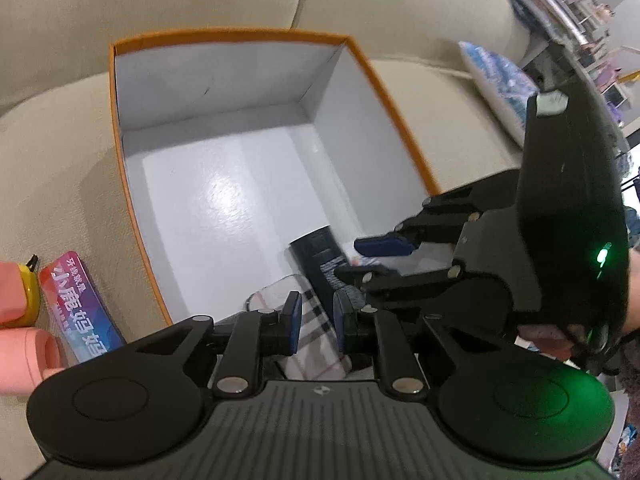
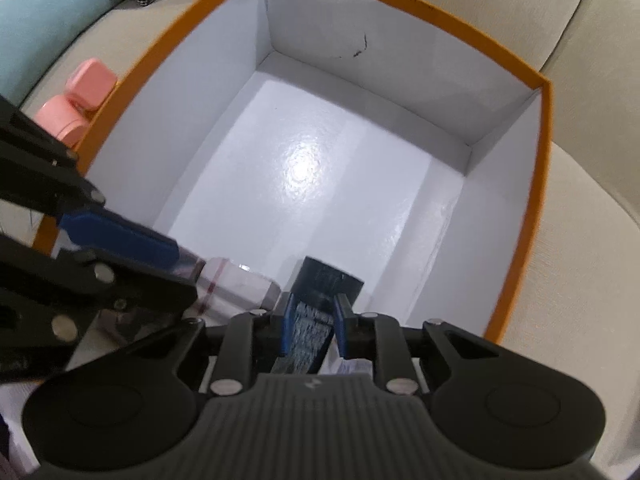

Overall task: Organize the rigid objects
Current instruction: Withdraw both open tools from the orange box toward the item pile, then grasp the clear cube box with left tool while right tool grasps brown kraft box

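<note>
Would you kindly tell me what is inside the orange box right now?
Inside the orange box sit a dark box in the right claw and a checked clear-wrapped pack in the left claw. The claws hide their near ends.

**Both grippers clamped, side by side**

The left gripper [image 1: 316,326] tilts steeply downward, its blue pads pinched on a clear checked case. The right gripper [image 2: 310,322] points straight down, pads closed on a dark box. A hand [image 1: 634,292] shows behind it.
</note>
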### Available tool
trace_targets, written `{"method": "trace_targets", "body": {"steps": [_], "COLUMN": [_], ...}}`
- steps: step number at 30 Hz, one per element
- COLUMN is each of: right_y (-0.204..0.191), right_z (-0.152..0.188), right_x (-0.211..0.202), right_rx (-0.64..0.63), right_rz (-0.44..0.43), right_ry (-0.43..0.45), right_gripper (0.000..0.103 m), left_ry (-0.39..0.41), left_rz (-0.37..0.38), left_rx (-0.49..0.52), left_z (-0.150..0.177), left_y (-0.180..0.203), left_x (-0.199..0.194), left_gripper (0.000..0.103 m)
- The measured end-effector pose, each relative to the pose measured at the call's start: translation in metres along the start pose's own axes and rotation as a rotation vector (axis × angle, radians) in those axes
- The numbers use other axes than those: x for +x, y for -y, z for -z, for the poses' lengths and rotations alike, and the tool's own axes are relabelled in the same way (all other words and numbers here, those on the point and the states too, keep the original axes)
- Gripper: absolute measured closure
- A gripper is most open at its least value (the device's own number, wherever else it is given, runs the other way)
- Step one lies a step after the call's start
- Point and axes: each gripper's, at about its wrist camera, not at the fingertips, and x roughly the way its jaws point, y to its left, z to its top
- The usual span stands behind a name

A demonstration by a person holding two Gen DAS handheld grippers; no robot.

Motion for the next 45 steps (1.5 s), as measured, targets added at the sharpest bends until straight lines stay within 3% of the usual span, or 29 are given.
{"method": "trace_targets", "body": {"steps": [5,10,17,22,25,31,37,40,42,45], "right_y": [-0.014,-0.026,-0.050,-0.074,-0.093,-0.133,-0.171,-0.186,-0.190,-0.189], "right_z": [0.023,0.049,0.091,0.113,0.115,0.099,0.073,0.061,0.055,0.047], "right_x": [-0.028,-0.059,-0.094,-0.110,-0.114,-0.108,-0.091,-0.079,-0.072,-0.062], "right_rx": [0.012,0.131,0.320,0.411,0.416,0.382,0.285,0.217,0.195,0.172], "right_rz": [0.005,-0.006,0.053,0.021,-0.003,-0.074,-0.135,-0.122,-0.114,-0.089], "right_ry": [0.061,0.146,0.291,0.416,0.473,0.504,0.497,0.475,0.456,0.422], "right_gripper": [0.081,0.080,0.080,0.080,0.073,0.072,0.071,0.071,0.070,0.070], "left_ry": [0.098,0.180,0.261,0.334,0.345,0.327,0.309,0.323,0.315,0.303], "left_rz": [-0.012,-0.035,-0.080,-0.113,-0.126,-0.138,-0.152,-0.161,-0.169,-0.192], "left_rx": [0.020,0.058,0.034,0.010,-0.038,-0.179,-0.265,-0.271,-0.239,-0.181], "left_z": [0.024,0.051,0.089,0.117,0.133,0.161,0.169,0.169,0.166,0.163], "left_y": [0.011,0.019,0.016,0.010,-0.003,-0.042,-0.076,-0.089,-0.094,-0.099], "left_x": [-0.030,-0.058,-0.082,-0.101,-0.108,-0.113,-0.116,-0.116,-0.112,-0.105], "left_gripper": [0.085,0.083,0.081,0.080,0.079,0.079,0.079,0.070,0.057,0.054]}}
